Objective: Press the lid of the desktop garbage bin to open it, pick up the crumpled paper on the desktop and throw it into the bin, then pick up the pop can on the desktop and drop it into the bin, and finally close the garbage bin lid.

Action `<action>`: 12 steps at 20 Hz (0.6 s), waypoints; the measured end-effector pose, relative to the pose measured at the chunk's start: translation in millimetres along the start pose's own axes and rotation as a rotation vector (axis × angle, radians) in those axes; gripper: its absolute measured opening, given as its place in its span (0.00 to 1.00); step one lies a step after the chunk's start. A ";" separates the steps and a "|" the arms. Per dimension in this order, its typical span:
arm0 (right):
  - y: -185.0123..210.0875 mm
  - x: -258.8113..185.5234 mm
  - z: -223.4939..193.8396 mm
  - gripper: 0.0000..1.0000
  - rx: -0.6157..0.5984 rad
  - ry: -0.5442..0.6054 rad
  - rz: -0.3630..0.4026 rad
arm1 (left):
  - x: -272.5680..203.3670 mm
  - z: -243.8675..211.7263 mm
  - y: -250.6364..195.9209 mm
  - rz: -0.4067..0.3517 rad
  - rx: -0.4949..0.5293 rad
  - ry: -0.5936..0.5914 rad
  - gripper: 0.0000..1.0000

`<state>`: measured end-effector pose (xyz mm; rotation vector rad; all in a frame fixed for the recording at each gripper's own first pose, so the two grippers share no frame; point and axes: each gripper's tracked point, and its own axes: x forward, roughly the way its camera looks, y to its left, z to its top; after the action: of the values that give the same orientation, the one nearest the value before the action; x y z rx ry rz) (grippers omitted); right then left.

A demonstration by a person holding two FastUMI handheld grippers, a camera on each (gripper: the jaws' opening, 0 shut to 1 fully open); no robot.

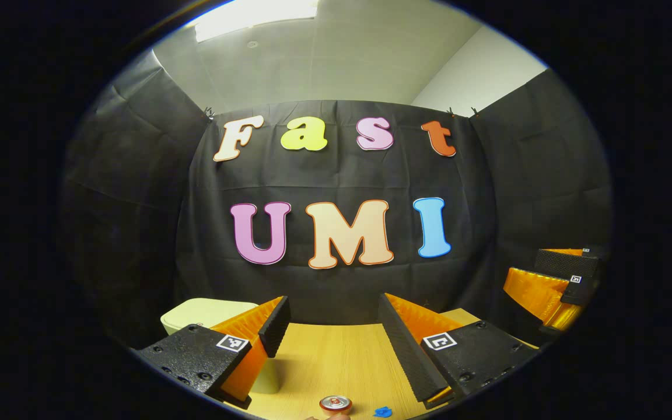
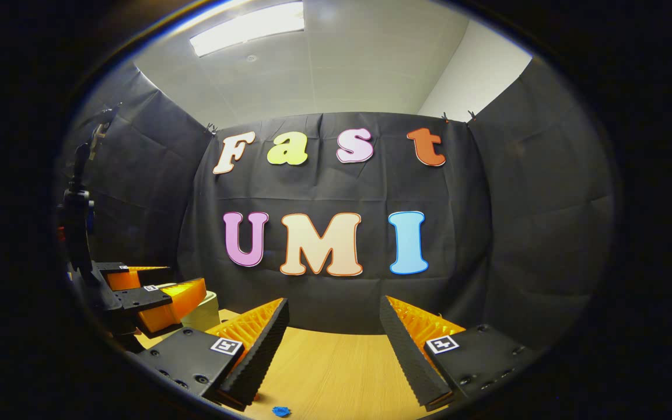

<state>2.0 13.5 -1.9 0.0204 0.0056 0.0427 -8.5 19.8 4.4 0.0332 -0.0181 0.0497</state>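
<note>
- Desk (image 1: pixel 336 356): pale wood-grain top that carries every item; its far edge meets the booth's black cloth wall
- Garbage bin (image 1: pixel 205 312): cream plastic box with rounded corners at the far left of the desk, lid down and level. Judged light and rigid, so a press on the lid should go straight down, lest the bin slide on the smooth top
- Left tool (image 1: pixel 333 326): held low over the desk, pointed at the far edge, fingers spread wide with nothing between them; the bin lies just beyond its left finger. In the right gripper view it hangs beside the bin
- Right tool (image 2: pixel 335 329): held level over the right half of the desk, aimed at the far edge, fingers likewise spread and empty
- Pop can (image 1: pixel 335 403): upright near the desk's near edge, below the left tool, top rim and tab showing. Judged thin-walled, light and slick; take it across the round side, mid-height, with gentle closure to avoid denting
- Blue scrap (image 1: pixel 382 412): small crumpled piece just right of the can, perhaps the paper; soft and nearly weightless, it would take a pinch from above
</note>
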 end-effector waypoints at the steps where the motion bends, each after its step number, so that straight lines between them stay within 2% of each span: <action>1: 0.5 0.3 0.0 0.98 -0.002 0.001 0.001 | -0.7 -2.4 1.5 0.003 0.001 0.002 0.92; 12: -3.2 -1.3 -3.9 0.98 -0.003 0.022 -0.010 | 3.4 -10.7 7.4 0.014 0.022 0.023 0.93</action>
<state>0.8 10.2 -5.9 0.0169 0.0271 0.0325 -5.3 27.7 -6.0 0.0545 0.0050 0.0647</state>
